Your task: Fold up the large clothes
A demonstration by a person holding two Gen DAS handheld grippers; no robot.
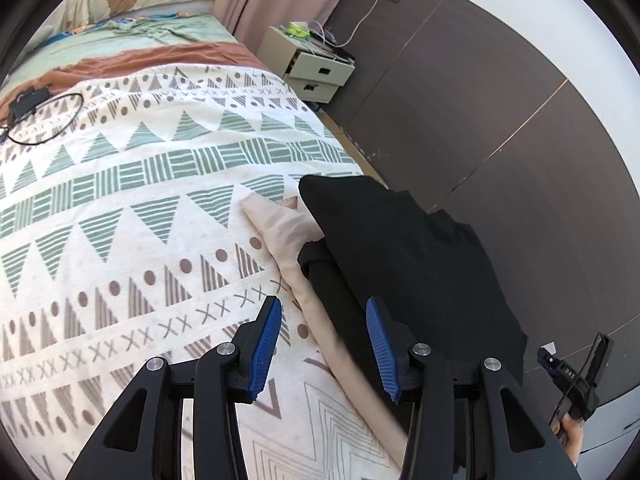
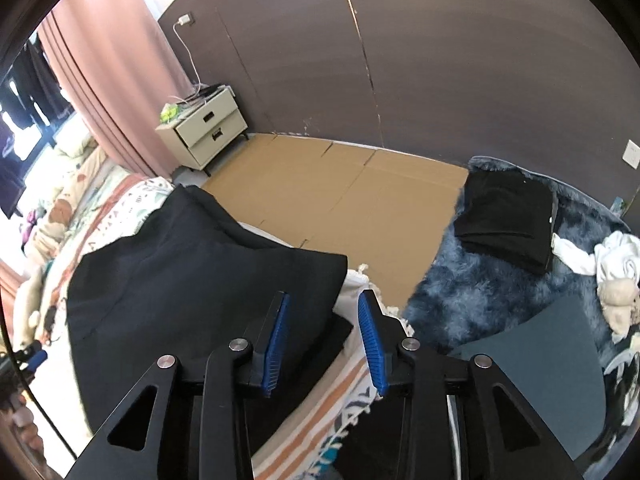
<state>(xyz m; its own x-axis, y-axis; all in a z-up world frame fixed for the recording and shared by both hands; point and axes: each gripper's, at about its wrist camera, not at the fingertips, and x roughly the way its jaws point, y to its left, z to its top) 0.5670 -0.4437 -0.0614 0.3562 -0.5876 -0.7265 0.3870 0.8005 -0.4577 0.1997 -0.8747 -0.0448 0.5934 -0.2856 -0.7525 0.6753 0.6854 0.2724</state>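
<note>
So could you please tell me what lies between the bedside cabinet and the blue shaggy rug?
In the right wrist view, flattened cardboard sheets cover the floor between the bedside cabinet and the blue shaggy rug.

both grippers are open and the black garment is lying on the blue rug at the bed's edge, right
Not quite: the black garment lies on the patterned bedspread, as the left wrist view shows. The blue rug holds a separate folded black pile. Both the left gripper and right gripper are open.
</note>
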